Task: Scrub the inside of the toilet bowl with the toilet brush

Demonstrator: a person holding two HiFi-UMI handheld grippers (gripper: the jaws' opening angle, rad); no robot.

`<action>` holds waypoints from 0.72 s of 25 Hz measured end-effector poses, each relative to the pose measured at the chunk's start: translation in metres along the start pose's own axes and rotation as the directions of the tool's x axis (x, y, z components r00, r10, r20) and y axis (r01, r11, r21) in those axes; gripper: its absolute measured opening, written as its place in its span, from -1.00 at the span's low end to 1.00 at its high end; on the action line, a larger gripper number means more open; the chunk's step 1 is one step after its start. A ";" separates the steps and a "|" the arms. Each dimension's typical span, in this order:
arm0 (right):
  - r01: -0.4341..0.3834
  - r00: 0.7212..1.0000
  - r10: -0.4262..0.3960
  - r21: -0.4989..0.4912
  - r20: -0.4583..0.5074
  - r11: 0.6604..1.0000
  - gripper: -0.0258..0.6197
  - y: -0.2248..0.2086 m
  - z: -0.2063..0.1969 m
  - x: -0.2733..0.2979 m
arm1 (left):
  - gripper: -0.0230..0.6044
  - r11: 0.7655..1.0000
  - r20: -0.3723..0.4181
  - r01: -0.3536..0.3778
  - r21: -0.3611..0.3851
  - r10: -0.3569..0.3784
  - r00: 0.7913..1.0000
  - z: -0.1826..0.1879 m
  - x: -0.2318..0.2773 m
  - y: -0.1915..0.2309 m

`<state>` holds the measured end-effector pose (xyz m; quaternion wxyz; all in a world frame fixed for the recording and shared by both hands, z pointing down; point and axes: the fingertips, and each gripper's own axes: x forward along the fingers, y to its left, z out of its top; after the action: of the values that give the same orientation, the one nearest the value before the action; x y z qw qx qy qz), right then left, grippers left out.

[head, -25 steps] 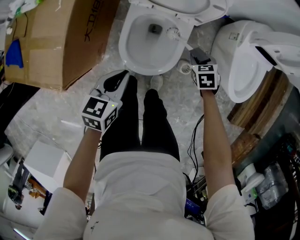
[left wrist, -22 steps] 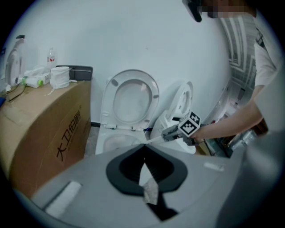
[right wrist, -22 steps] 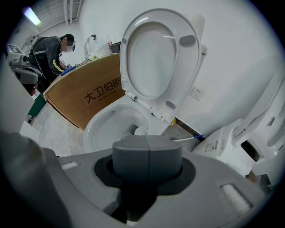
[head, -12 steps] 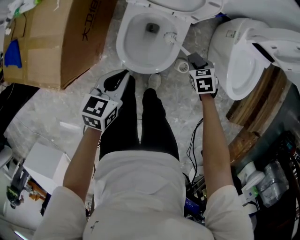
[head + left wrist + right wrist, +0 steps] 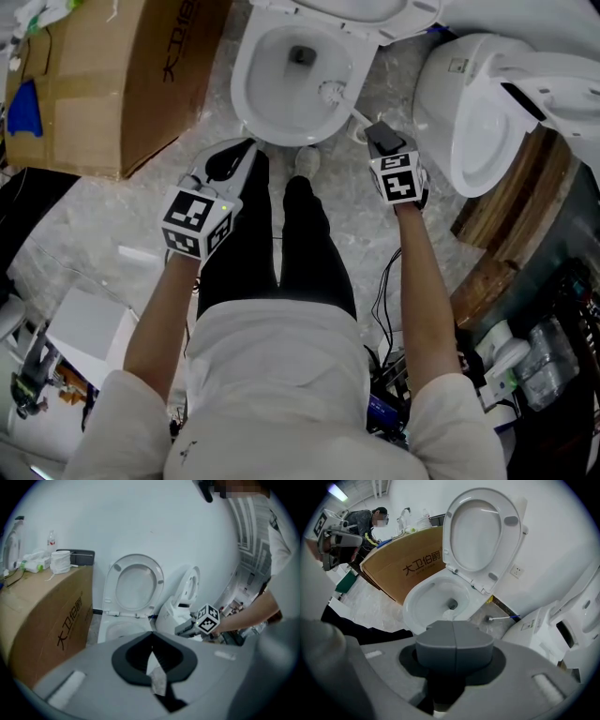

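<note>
The white toilet bowl (image 5: 281, 98) stands open at the top of the head view, its lid (image 5: 480, 531) raised. The toilet brush (image 5: 331, 91) has its white head inside the bowl against the right front wall, also seen low in the bowl as the brush head (image 5: 447, 615). Its handle runs back to my right gripper (image 5: 378, 135), which is shut on it; the jaws of the right gripper (image 5: 453, 641) hide the handle. My left gripper (image 5: 246, 150) hangs shut and holds nothing, over the person's left thigh, short of the bowl. The left gripper (image 5: 151, 649) faces the toilet.
A second white toilet (image 5: 478, 122) stands close on the right. A large cardboard box (image 5: 103, 75) sits left of the bowl. A white stick with a blue end (image 5: 504, 618) lies on the floor between the toilets. The person's legs and shoe (image 5: 307, 161) stand before the bowl.
My right gripper has drawn back toward the person and a little left. The brush head has slid from the bowl's far right wall toward its front. The left gripper has stayed put.
</note>
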<state>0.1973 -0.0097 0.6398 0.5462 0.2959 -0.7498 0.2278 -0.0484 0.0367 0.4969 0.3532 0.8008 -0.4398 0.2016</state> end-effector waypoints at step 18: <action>-0.120 0.992 0.121 0.016 -0.036 0.993 -0.47 0.078 -0.017 0.002 | -0.97 1.000 -0.001 0.015 0.004 -0.015 1.000 -0.004 -0.009 0.006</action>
<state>0.1546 0.0571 0.6451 0.5431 0.2498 -0.7544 0.2710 -0.0581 0.0420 0.4964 0.3535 0.8047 -0.4330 0.2001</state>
